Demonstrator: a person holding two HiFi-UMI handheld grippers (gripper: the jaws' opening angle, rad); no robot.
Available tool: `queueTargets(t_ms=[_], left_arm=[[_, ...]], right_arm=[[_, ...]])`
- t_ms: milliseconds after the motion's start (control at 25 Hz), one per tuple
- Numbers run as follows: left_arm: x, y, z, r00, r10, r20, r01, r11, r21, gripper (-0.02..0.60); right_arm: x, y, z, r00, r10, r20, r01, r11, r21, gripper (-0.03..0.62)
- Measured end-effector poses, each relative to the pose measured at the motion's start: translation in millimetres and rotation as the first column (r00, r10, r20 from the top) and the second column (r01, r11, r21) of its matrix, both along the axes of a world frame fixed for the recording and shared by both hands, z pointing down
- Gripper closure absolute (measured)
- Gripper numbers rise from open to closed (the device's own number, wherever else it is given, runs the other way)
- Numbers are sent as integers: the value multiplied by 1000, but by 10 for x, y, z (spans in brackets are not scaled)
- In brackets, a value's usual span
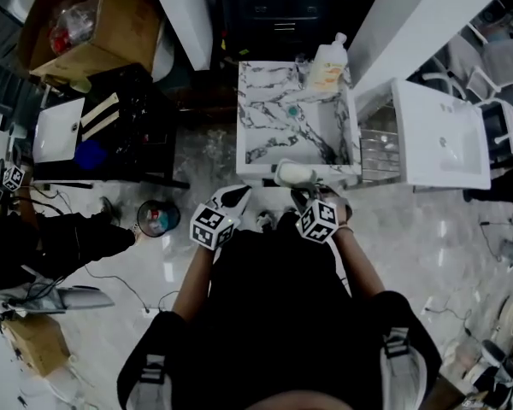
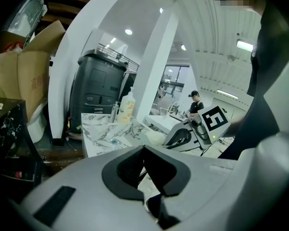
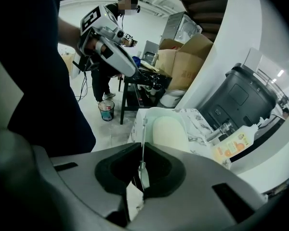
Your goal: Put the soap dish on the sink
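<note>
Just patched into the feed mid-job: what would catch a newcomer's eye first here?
The white soap dish carrying a pale oval bar, pinched by its thin rim in the right gripper, sits at the near edge of the marble-patterned white sink. A yellowish pump bottle stands at the sink's back rim. The left gripper is shut on nothing, just left of the right one.

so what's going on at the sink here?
A person works two handheld grippers at a marble sink. The right gripper is shut on the rim of the soap dish, holding it at the sink's front edge. Whether the dish rests on it can't be told. The left gripper is shut and empty, short of the sink. A bottle stands at the back.
</note>
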State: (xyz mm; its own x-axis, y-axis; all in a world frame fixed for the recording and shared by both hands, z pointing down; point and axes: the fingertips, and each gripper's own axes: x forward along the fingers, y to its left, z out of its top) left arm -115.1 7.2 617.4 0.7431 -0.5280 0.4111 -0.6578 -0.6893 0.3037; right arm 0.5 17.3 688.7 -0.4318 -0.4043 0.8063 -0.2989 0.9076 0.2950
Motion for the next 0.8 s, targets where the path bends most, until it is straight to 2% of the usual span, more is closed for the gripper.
queueTargets(t_ms=[360, 800], left_arm=[[-99, -33, -70, 999, -43, 15, 42, 999, 12, 583], [-106, -126, -106, 993, -117, 27, 117, 993, 10, 583]], right_arm=[[-158, -23, 35, 999, -51, 18, 51, 999, -14, 585], [-113, -249, -9, 994, -111, 18, 112, 994, -10, 586]])
